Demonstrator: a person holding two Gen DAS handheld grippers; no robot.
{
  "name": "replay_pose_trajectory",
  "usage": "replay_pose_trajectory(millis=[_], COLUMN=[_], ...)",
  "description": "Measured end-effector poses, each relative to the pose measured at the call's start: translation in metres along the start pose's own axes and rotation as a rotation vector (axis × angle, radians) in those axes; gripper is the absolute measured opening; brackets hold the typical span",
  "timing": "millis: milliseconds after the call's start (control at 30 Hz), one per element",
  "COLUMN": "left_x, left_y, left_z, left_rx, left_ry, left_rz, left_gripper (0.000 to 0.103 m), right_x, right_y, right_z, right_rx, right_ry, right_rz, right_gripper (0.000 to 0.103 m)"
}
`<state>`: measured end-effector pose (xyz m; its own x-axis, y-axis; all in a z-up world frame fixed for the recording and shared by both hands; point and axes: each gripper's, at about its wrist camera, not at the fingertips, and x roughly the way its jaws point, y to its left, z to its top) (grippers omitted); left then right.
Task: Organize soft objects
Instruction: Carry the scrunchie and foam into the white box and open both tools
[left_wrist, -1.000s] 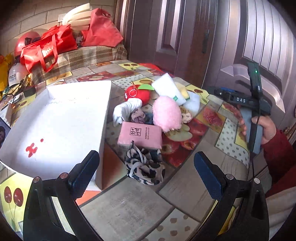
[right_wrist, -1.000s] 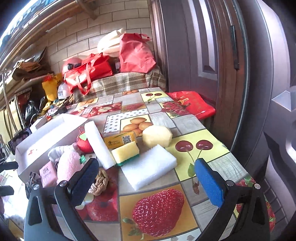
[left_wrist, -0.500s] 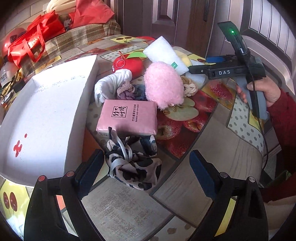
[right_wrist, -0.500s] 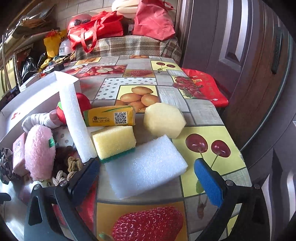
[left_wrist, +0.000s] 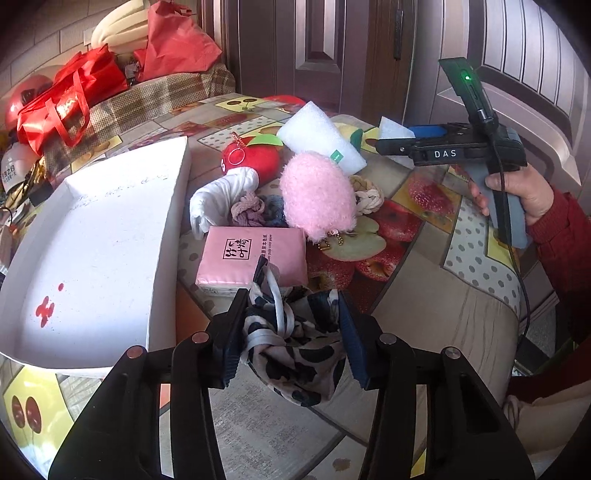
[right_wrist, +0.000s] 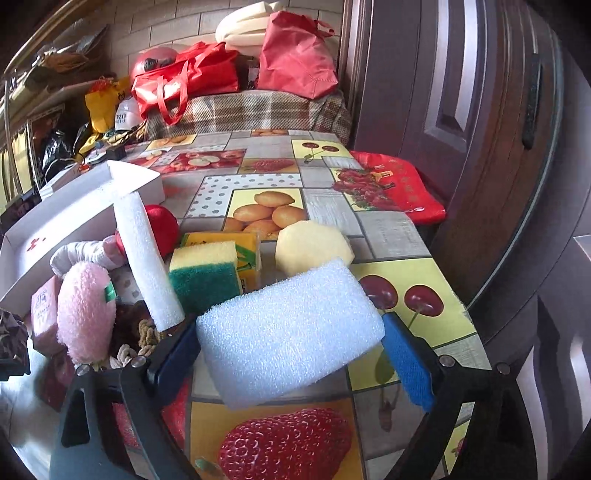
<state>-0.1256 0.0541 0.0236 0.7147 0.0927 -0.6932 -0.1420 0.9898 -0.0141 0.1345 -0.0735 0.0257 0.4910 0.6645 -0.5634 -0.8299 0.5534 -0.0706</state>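
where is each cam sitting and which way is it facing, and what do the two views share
Left wrist: sits on the left gripper, looking forward and down along its fingers, which are closing around a black-and-white patterned cloth; beyond lie a white box and the person's right hand.
Right wrist: sits on the right gripper, looking across the table towards a brick wall; its jaws are closing beside a white foam block.
Shared: pink plush, pink tissue pack, white box, white foam block.
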Motion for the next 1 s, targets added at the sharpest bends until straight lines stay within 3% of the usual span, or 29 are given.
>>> replay_pose_trajectory(millis=[200, 300, 400, 600, 1000], left_x=[-0.029, -0.048, -0.063, -0.076, -0.075], left_y=[0.003, 0.006, 0.015, 0.035, 0.067], left_z=[-0.002, -0.004, -0.008, -0.014, -0.021], left_rx=[-0.022, -0.028, -0.072, -0.144, -0.151], left_ry=[-0.183, -0.317, -0.397, -0.462, -0.461], left_rz=[0.021, 0.076, 0.121, 0.190, 0.346], left_gripper=[0.047, 0.047, 0.047, 0.047, 0.047], right_x=[-0.050, -0.070, -0.082, -0.082, -0.074], right_y=[-0.001, 0.009, 0.020, 0.046, 0.082], right_z=[-0.008, -0.013, -0.016, -0.013, -0.012], right_rx=[0.115, 0.128, 0.128, 0.093, 0.073], right_ry=[-0.264, -0.392, -0.470, -0.504, -0.490], right_rz=[-0.031, -0.041, -0.044, 0.001, 0.110], right_gripper=[0.095, 0.095, 0.095, 0.095, 0.095])
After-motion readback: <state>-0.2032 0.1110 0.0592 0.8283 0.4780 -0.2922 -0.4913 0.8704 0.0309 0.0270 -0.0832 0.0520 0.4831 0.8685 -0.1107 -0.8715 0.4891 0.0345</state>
